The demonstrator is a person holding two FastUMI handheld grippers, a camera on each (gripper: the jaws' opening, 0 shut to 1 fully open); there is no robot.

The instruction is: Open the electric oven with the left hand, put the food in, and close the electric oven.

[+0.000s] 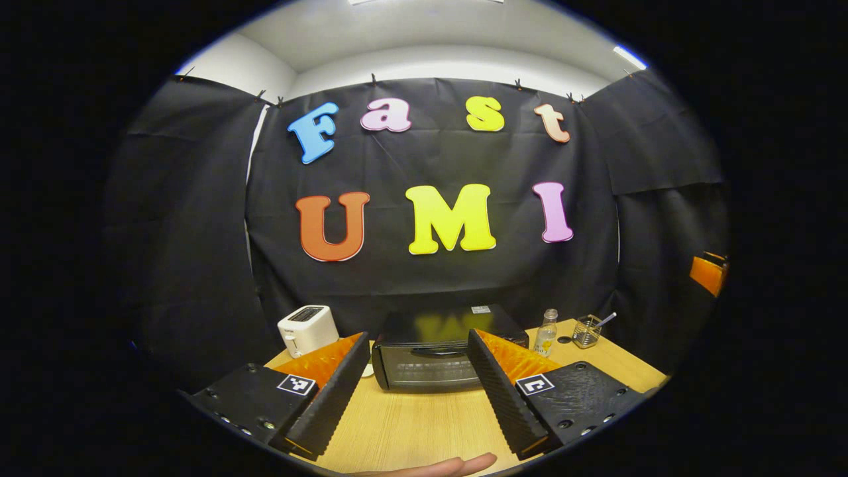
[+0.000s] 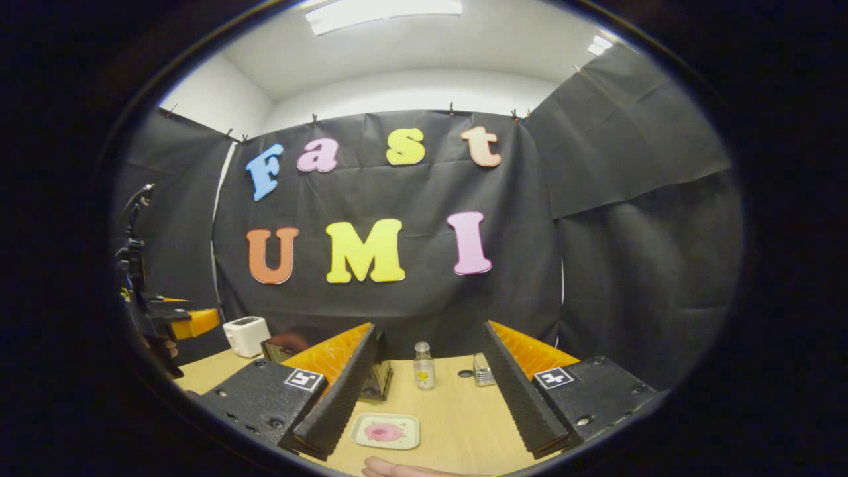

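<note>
Nothing of the task looks done yet, judging from how things lie.

In the left gripper view, the left gripper (image 1: 419, 371) hangs above a light wooden surface (image 1: 411, 424) with its jaws spread wide and nothing between them. Framed in the gap, at lower centre of the frame, sits the black electric oven (image 1: 434, 354), its glass door shut and upright. The gripper is apart from the oven, not touching its door. To the left of the oven stands a white toaster (image 1: 307, 329); to its right are a small clear bottle (image 1: 546, 333) and a wire basket (image 1: 587, 331) with a utensil in it. A fingertip of the person's hand (image 1: 457, 466) shows at the bottom edge.

In the right gripper view, the right gripper (image 2: 429, 387) also has its jaws wide and empty. Below them, at lower centre, a small pale tray (image 2: 386, 431) lies flat on the surface, carrying a pink piece of food (image 2: 384, 432). The tray sits near the person, well apart from the oven, whose corner shows at lower left of that frame.

So all three steps remain: opening the door with the left gripper, carrying the food in, and closing the door.
</note>
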